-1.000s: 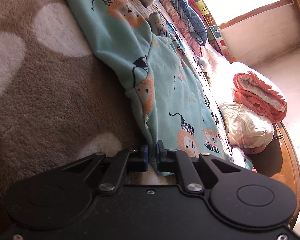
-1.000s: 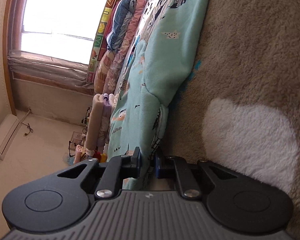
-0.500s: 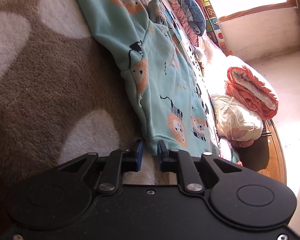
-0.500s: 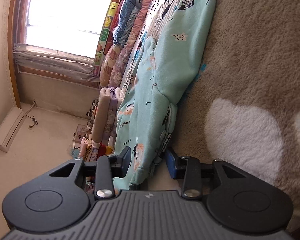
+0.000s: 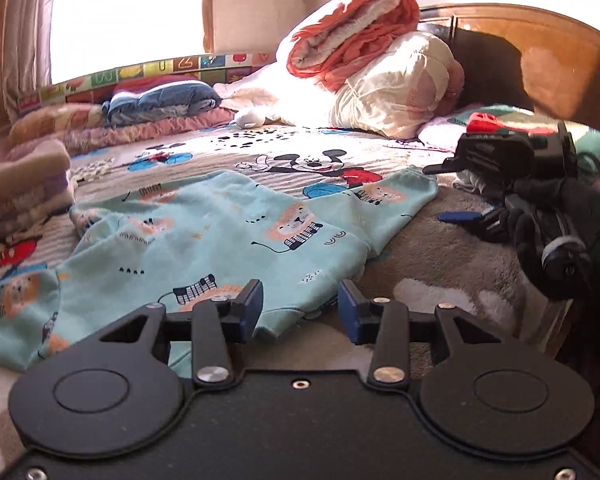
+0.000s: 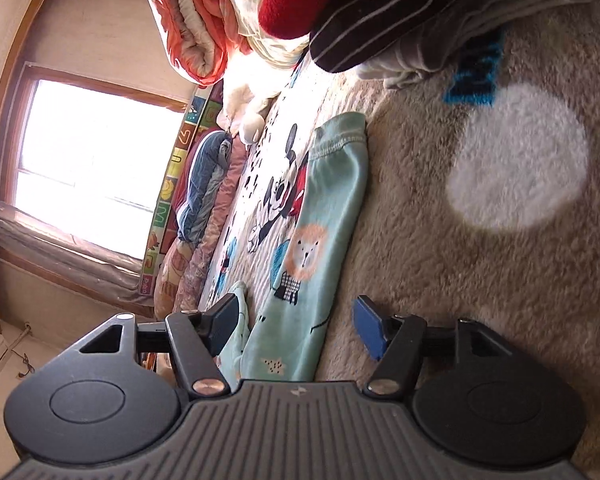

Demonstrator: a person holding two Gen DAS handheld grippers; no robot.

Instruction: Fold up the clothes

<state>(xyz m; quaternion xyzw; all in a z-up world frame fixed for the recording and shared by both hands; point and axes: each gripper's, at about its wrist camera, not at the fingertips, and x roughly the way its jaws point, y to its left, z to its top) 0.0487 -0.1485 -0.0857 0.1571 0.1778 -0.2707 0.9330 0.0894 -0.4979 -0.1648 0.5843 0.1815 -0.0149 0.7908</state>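
One teal garment [image 5: 228, 240] (perhaps pajamas) lies flat; both grippers, left [image 5: 300, 308] and right [image 6: 296, 324], gape wide, empty

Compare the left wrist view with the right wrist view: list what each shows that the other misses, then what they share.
Only the left wrist view shows the right tool held in a gloved hand, the wooden headboard and a folded stack at the left edge.

Only the right wrist view shows dark striped clothing with a red knit piece, and a blue patch on the brown blanket.

Both show the teal lion-print garment, the orange rolled quilt, the cartoon-mouse sheet, the window and an open tool with the garment between its fingers.
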